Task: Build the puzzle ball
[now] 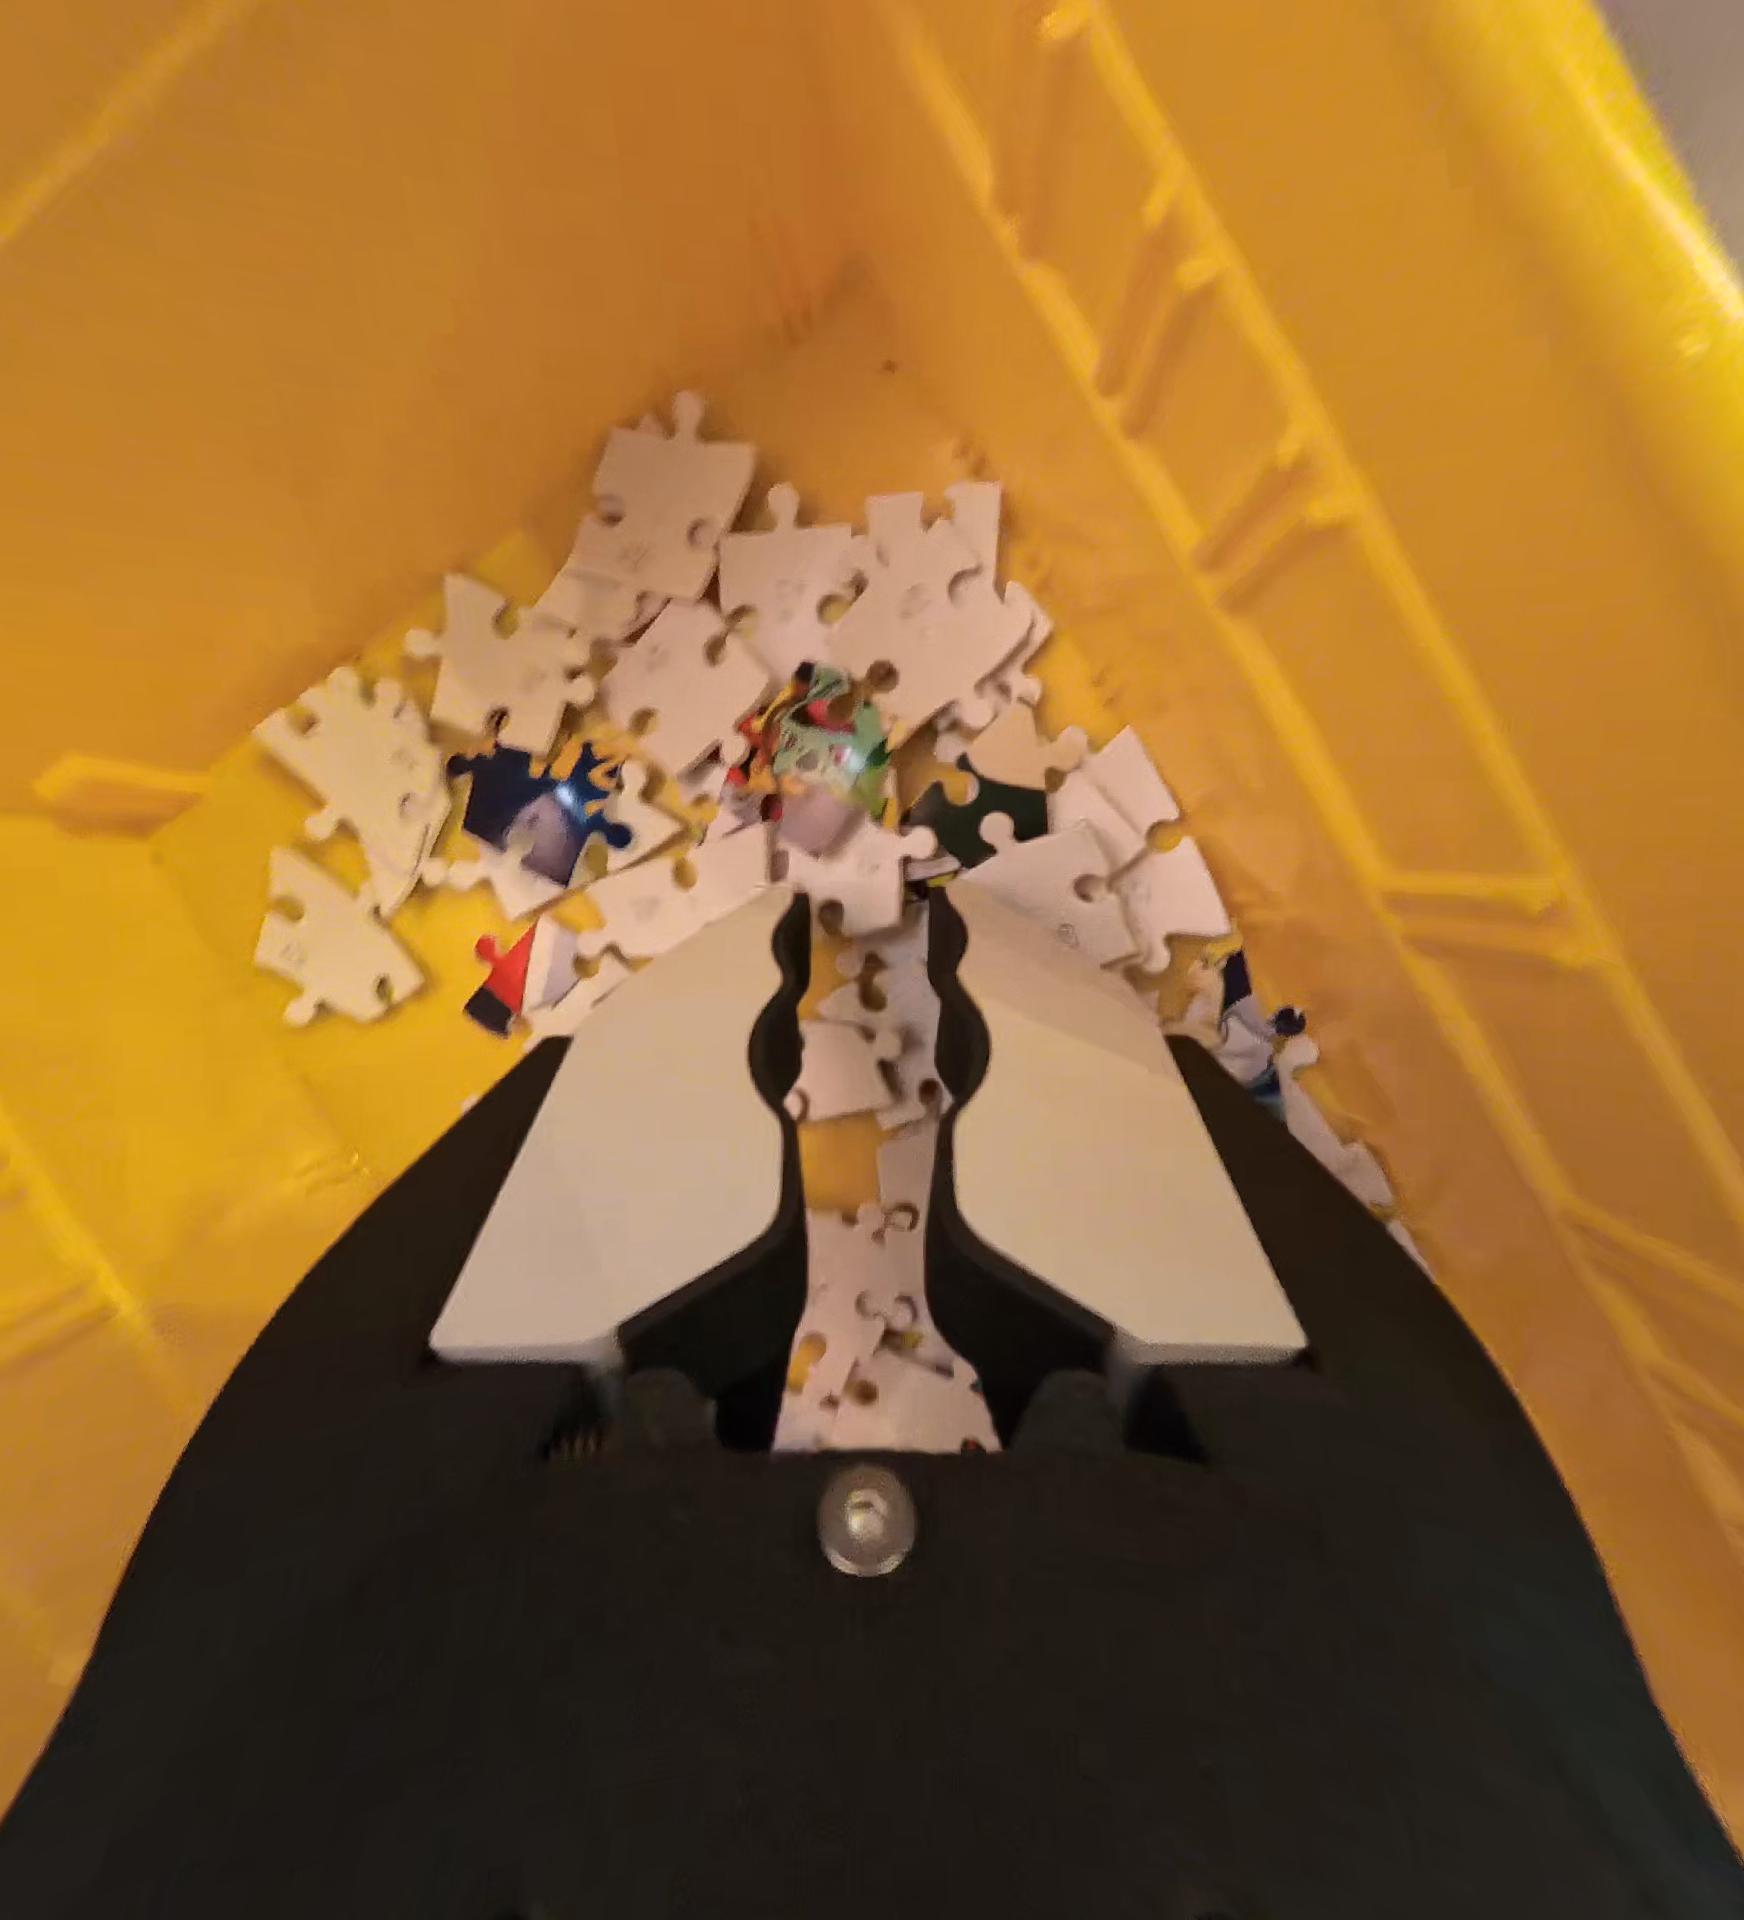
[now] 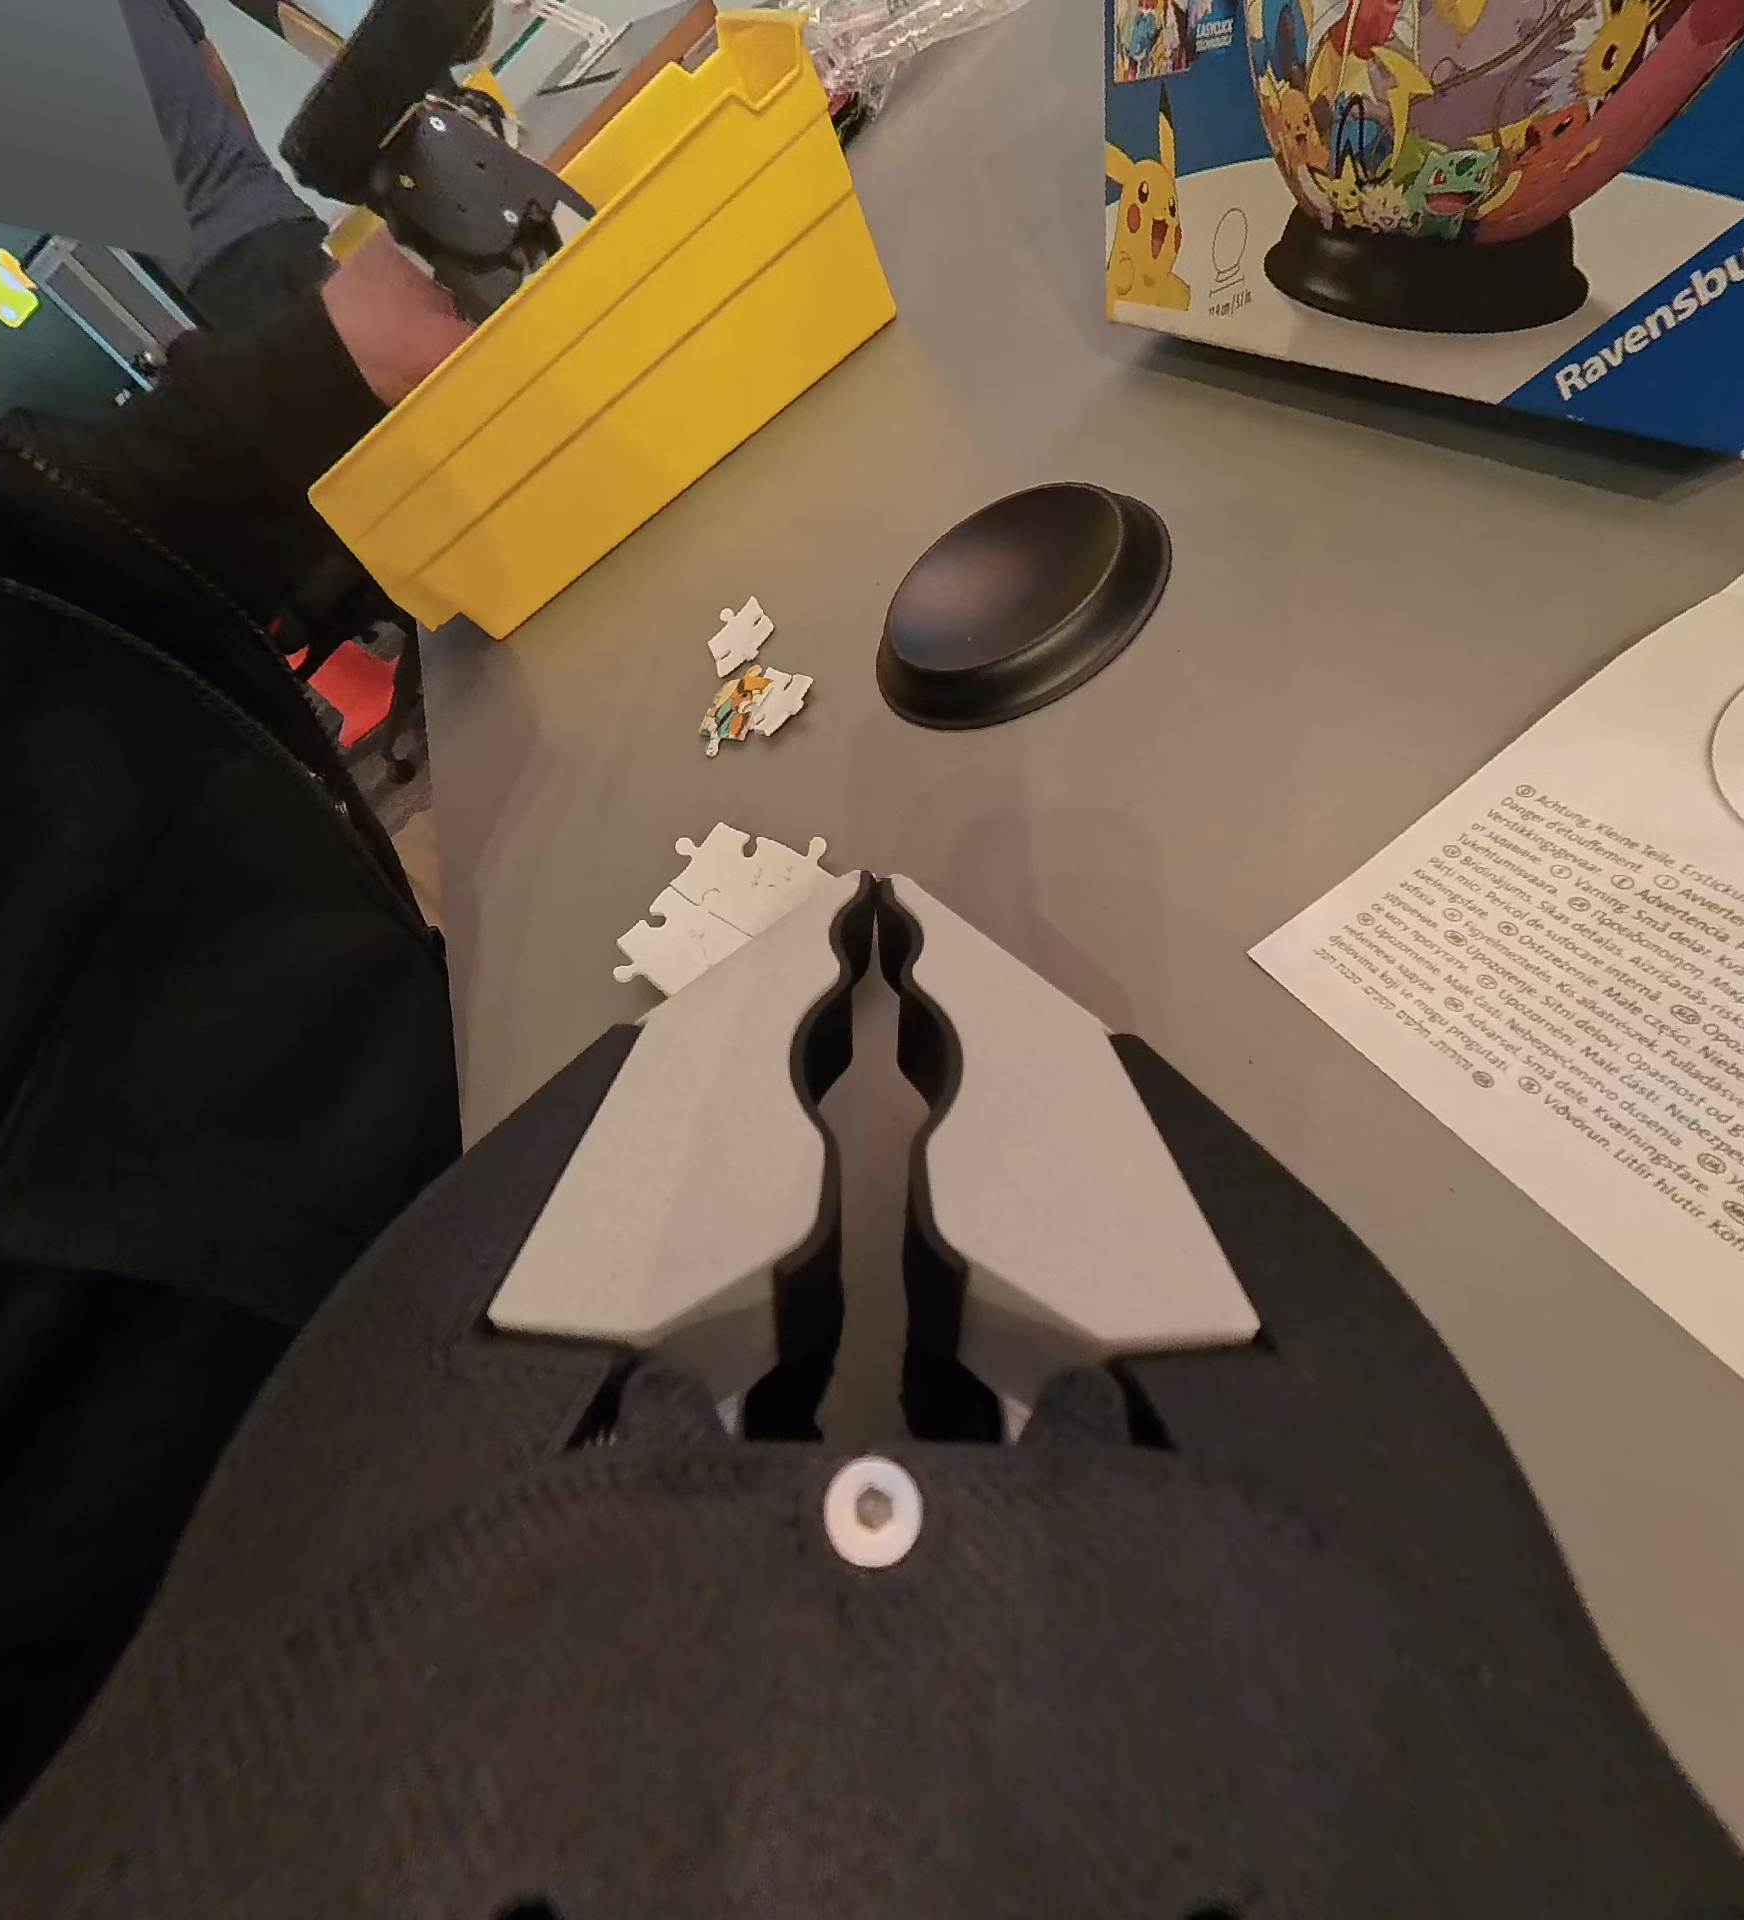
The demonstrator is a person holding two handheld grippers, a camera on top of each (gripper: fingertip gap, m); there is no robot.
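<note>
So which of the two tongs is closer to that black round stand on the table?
Right. The right tongs hover over the table just short of the black stand; the left tongs are beyond it, reaching down into the yellow bin.

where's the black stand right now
In the right wrist view the black stand sits on the grey table, right of the yellow bin and just right of two loose puzzle pieces.

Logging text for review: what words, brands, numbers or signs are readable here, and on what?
Writing is not quoted here; these things bear it.
Blue box, far right: large white lettering, small print.
Paper sheet, right: dense black print, legible.
Joined white pieces on table: faint marks, too small.
Pieces in yellow bin: faint marks on white backs, blurred.
</note>
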